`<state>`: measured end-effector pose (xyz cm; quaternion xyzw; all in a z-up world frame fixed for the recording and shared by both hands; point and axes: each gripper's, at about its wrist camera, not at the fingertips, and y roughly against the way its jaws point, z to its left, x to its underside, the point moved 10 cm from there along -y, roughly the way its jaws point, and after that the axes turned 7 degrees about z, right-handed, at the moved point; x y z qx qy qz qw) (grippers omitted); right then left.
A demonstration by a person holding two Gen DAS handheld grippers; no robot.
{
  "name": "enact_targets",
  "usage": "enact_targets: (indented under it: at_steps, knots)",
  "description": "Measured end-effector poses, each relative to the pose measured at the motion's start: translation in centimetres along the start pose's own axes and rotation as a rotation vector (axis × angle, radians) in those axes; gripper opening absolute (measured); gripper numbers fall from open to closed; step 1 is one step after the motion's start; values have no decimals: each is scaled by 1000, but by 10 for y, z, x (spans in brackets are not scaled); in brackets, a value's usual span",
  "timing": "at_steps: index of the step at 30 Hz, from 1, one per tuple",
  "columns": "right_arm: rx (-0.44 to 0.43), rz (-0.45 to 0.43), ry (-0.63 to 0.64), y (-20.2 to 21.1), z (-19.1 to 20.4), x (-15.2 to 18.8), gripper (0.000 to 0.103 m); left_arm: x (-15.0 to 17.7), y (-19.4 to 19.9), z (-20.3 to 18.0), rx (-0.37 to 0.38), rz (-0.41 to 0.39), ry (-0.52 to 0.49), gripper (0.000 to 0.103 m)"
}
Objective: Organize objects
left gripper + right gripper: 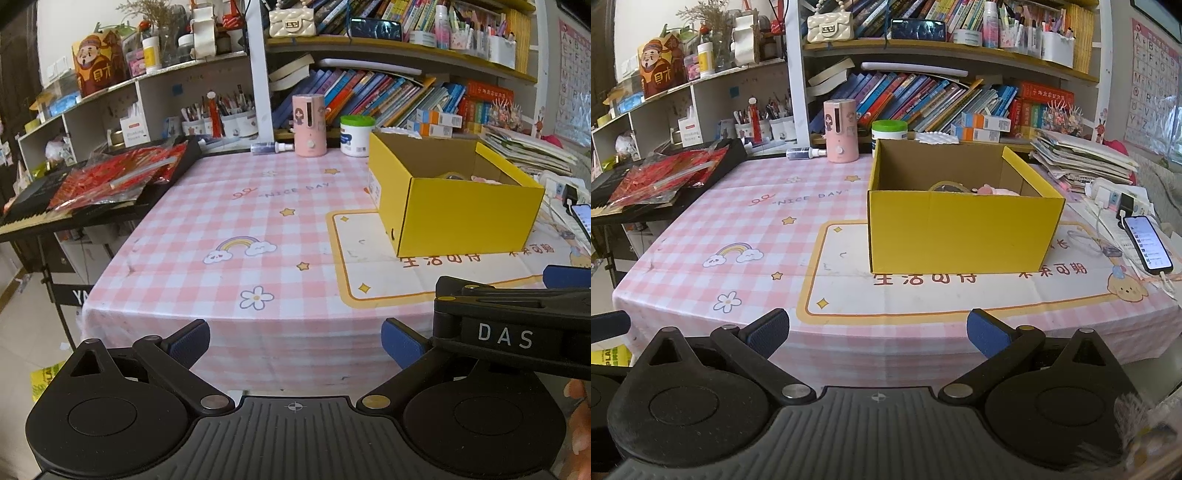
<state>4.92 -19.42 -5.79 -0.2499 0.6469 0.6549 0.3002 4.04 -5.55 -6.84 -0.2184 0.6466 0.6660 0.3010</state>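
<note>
An open yellow cardboard box [458, 218] [964, 232] stands on the pink checked tablecloth [236, 229] [746, 229], right of centre. Over its front wall I glimpse a roll of clear tape [947, 186] and a pink soft item [993, 191] inside. My left gripper [295, 341] hovers before the table's front edge, open and empty. My right gripper [878, 332] is likewise open and empty, facing the box's front wall. The right gripper's black body [517, 325] crosses the lower right of the left wrist view.
At the table's back stand a pink humidifier [841, 131], a small spray bottle [805, 153] and a green-lidded white tub [889, 132]. A keyboard with red packets [110, 177] sits left. A lit phone [1148, 249], cables and stacked papers [1082, 157] lie right. Bookshelves rise behind.
</note>
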Motion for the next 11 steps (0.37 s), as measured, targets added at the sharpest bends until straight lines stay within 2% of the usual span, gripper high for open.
enact_targets:
  at_steps: [11]
  knots:
    - [-6, 12, 1, -3, 0, 1, 103, 0, -1, -1, -9, 10, -5, 100]
